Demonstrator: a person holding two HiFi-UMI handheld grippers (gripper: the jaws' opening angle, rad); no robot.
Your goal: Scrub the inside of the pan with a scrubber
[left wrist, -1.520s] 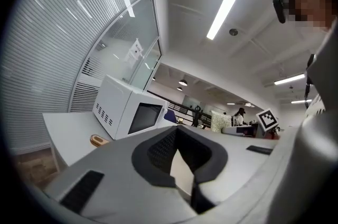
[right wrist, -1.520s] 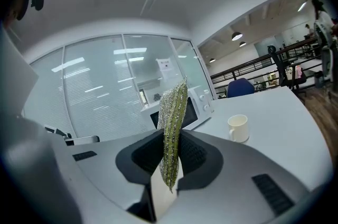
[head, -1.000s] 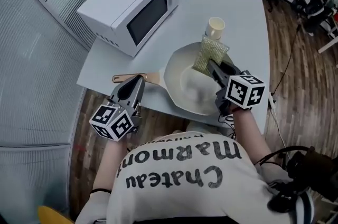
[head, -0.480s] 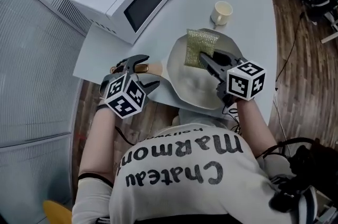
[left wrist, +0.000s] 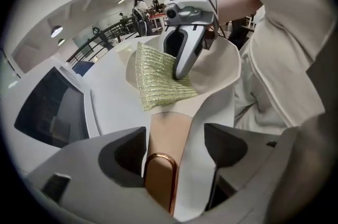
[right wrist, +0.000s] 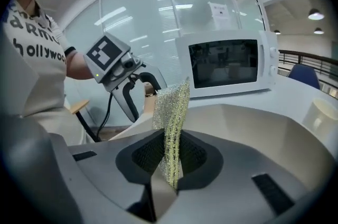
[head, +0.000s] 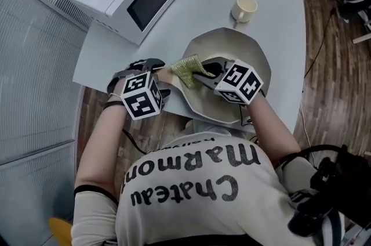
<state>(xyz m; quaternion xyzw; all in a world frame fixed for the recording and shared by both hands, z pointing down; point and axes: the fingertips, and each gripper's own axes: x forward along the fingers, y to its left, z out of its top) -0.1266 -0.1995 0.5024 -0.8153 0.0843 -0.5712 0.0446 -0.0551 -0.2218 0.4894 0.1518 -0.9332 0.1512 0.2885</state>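
Since the earlier frame the right gripper (head: 204,72) has carried the scrubber (head: 185,68) from the far side of the pan (head: 258,56) to its left rim. The left gripper (left wrist: 174,146) has come down astride the handle (left wrist: 165,138). Left jaws have just been opening and stand apart, with the handle between them, unclamped. Right jaws are closed on the scrubber's edge. Recommended: clamp the handle first, then lay the scrubber flat on the pan's floor before stroking.

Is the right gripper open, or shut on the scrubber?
Shut on it: the right gripper pinches the scrubber between both pads.
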